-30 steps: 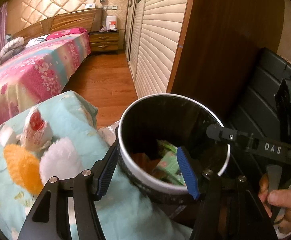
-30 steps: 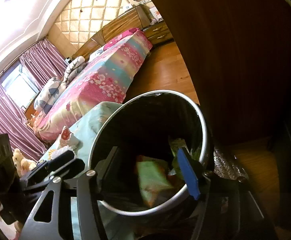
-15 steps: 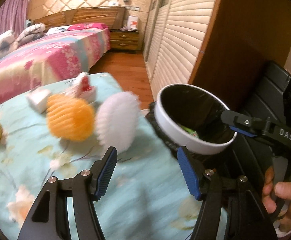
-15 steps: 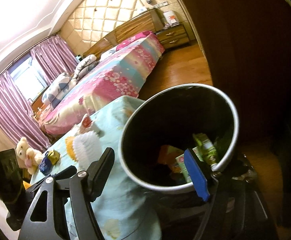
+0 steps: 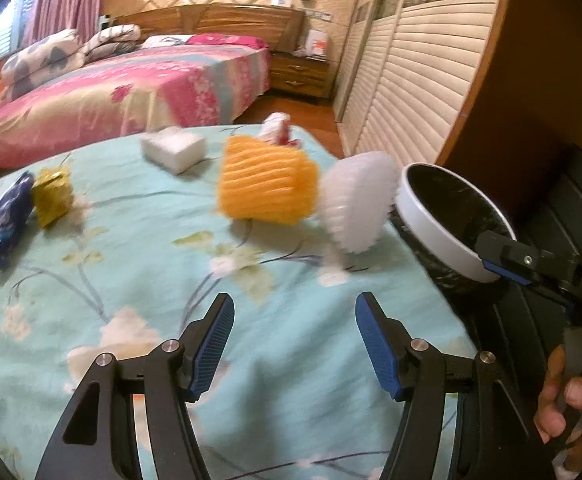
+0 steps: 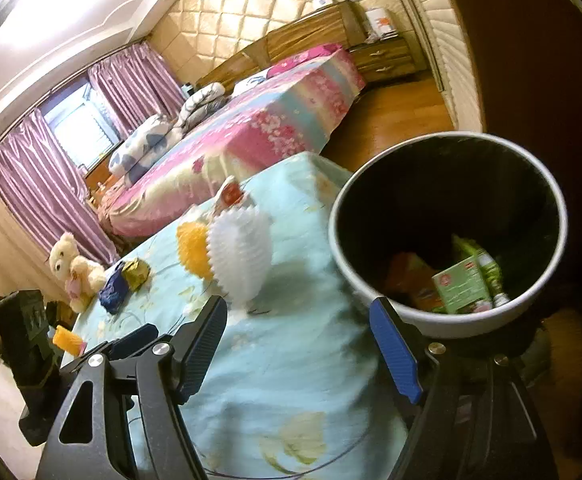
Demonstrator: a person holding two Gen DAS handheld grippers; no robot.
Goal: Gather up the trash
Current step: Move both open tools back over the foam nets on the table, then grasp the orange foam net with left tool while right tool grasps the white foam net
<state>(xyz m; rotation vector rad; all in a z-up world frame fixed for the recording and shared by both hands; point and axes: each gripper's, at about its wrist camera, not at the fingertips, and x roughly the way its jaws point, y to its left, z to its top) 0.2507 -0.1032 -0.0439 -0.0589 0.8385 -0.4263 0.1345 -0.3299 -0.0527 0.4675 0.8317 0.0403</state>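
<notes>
Bedroom: floral aqua cloth [image 5: 139,280] over the table, pink bed [image 5: 131,92] behind, wood floor. Both the left gripper [image 5: 295,344] and right gripper [image 6: 299,348] gape empty, the right's jaws having just widened. Crinkled wrappers [image 5: 23,208] and ribbed foam nets [image 5: 267,190] lie on the cloth; the round white-rimmed bin [image 6: 447,232] stands beside it.

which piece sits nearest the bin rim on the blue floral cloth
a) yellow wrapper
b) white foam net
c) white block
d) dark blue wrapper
b, the white foam net lies right beside the bin, with the orange foam net next and the wrappers far off.
</notes>
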